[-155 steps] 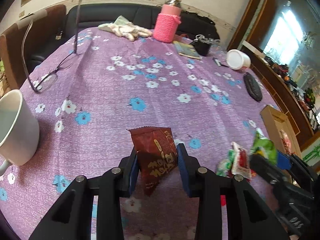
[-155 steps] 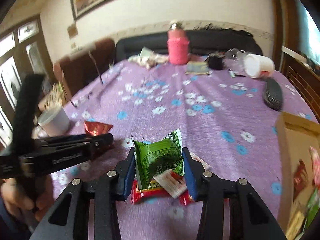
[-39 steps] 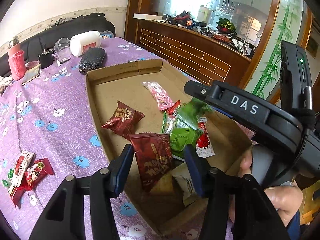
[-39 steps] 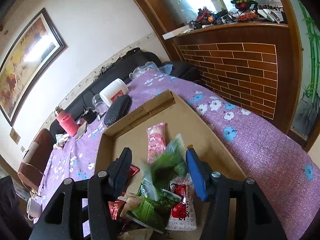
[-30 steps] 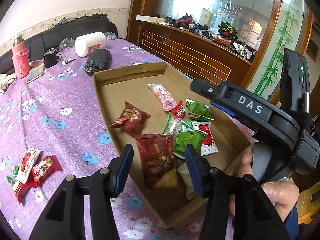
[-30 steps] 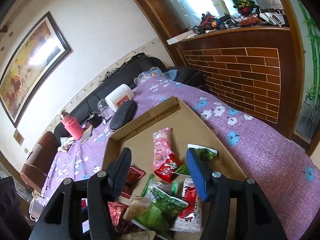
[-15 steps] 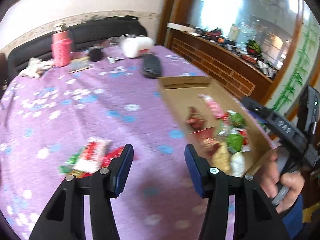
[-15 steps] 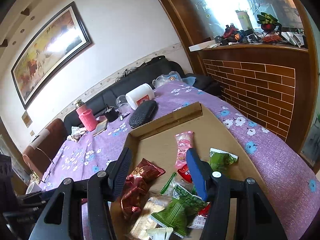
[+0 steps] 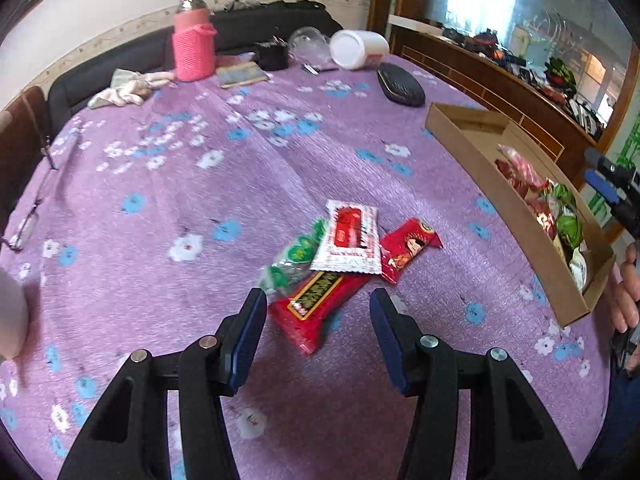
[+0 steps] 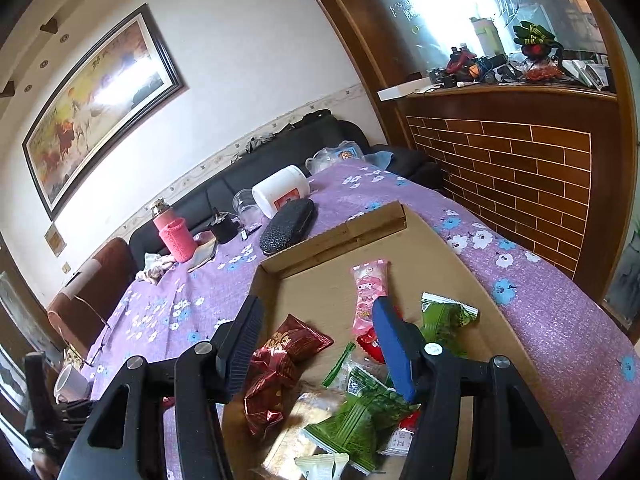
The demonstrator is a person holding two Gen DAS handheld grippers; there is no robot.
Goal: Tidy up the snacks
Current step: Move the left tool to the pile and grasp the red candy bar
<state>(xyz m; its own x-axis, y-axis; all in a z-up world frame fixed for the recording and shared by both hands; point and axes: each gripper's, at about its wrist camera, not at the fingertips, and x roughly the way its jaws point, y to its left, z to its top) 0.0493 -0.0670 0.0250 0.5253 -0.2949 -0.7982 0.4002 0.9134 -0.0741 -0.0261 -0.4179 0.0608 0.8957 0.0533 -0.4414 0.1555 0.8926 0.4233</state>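
A: Hovering over the tabletop, left hand-held gripper is spread wide, nothing in it. Snack pile sits just ahead: white packet on top, red bar nearest the fingers, green packet to the left, red packet to the right.

B: And the right hand-held gripper?

A: Also released, empty, above the box. Inside: pink packet, dark red bags, green packs, w/ more underneath.

B: Box vs. pile?

A: Box at the tabletop's right edge, apart from the pile. Pink bottle and black case at the far side.
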